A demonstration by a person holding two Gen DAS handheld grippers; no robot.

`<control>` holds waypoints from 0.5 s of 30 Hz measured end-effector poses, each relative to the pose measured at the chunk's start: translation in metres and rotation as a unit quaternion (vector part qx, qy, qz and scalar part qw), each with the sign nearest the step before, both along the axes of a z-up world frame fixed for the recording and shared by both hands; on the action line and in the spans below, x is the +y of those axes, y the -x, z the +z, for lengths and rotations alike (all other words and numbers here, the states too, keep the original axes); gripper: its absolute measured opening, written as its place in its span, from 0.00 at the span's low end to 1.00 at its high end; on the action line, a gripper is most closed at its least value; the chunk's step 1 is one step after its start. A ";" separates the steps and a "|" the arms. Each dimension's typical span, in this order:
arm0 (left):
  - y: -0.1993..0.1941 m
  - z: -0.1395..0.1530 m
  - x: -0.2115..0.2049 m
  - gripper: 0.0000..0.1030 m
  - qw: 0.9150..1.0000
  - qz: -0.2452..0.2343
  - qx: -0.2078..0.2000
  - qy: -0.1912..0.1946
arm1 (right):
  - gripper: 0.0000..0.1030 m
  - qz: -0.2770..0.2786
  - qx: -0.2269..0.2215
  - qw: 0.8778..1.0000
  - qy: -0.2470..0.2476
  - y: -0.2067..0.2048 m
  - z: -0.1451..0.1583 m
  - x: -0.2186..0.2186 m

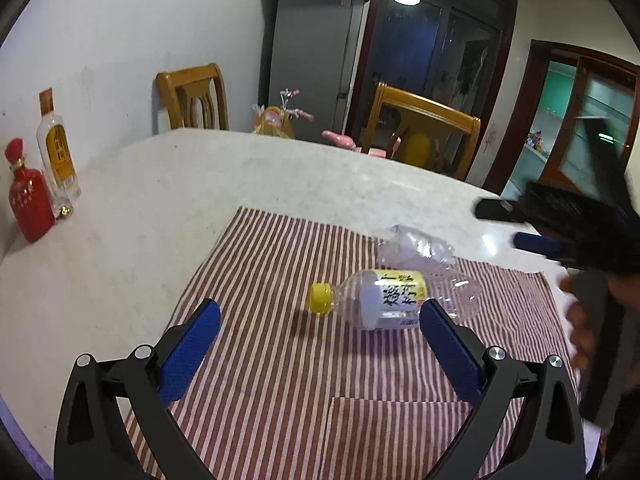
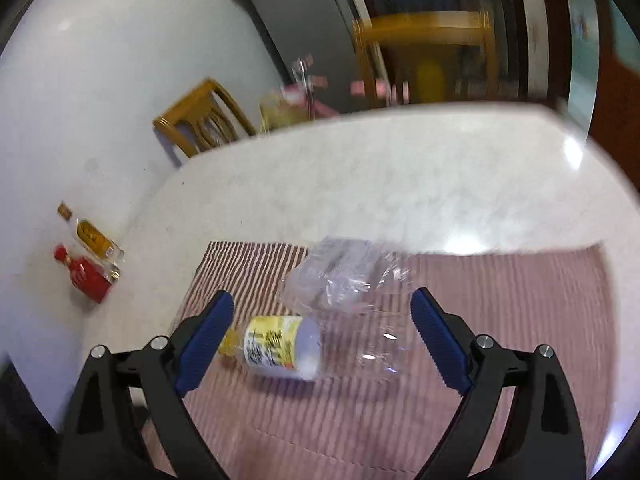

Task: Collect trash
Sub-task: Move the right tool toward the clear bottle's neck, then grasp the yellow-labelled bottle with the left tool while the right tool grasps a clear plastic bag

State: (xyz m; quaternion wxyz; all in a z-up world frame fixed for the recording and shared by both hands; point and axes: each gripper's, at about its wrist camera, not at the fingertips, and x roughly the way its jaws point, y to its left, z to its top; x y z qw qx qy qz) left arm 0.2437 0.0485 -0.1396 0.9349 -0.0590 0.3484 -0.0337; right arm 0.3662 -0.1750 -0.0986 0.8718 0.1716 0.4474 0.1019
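An empty plastic bottle (image 1: 384, 298) with a yellow cap and yellow-white label lies on its side on a red-and-white striped cloth (image 1: 280, 360). Behind it lies a crushed clear plastic bottle (image 1: 416, 248). My left gripper (image 1: 320, 320) hovers open just in front of the labelled bottle, nothing between its blue pads. My right gripper (image 1: 508, 224) shows at the right edge of the left wrist view, blurred. In the right wrist view the right gripper (image 2: 322, 316) is open above the labelled bottle (image 2: 280, 346) and the crushed bottle (image 2: 336, 276); that view is motion-blurred.
A red bottle (image 1: 26, 198) and a clear liquor bottle (image 1: 56, 152) stand at the table's left edge by the wall. Two wooden chairs (image 1: 192, 98) stand behind the white table (image 1: 280, 168). A hand (image 1: 580, 320) is at the right.
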 end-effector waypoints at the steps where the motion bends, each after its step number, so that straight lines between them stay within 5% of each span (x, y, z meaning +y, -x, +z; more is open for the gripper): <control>1: -0.001 -0.002 0.000 0.94 1.000 0.000 0.003 0.000 | 0.88 -0.010 0.032 0.999 -0.019 -0.014 -0.010 -0.003; 6: -0.003 -0.007 0.001 0.94 1.000 0.000 0.010 -0.004 | 0.88 -0.067 0.168 0.975 -0.128 -0.063 -0.067 -0.021; 9: -0.004 -0.009 0.003 0.94 1.000 0.001 0.012 -0.005 | 0.87 -0.067 0.189 0.966 -0.161 -0.075 -0.083 -0.021; 11: -0.004 -0.011 0.003 0.94 1.000 0.000 0.015 -0.007 | 0.78 -0.048 0.202 0.964 -0.164 -0.085 -0.092 -0.014; 13: -0.005 -0.012 0.002 0.94 1.000 -0.001 0.018 -0.010 | 0.49 -0.037 0.217 0.960 -0.174 -0.091 -0.101 -0.010; 14: -0.006 -0.014 0.002 0.94 1.000 -0.003 0.021 -0.010 | 0.44 -0.030 0.227 0.957 -0.180 -0.093 -0.109 -0.007; 15: -0.006 -0.014 0.002 0.94 1.000 -0.004 0.023 -0.011 | 0.15 -0.026 0.229 0.955 -0.184 -0.095 -0.112 -0.006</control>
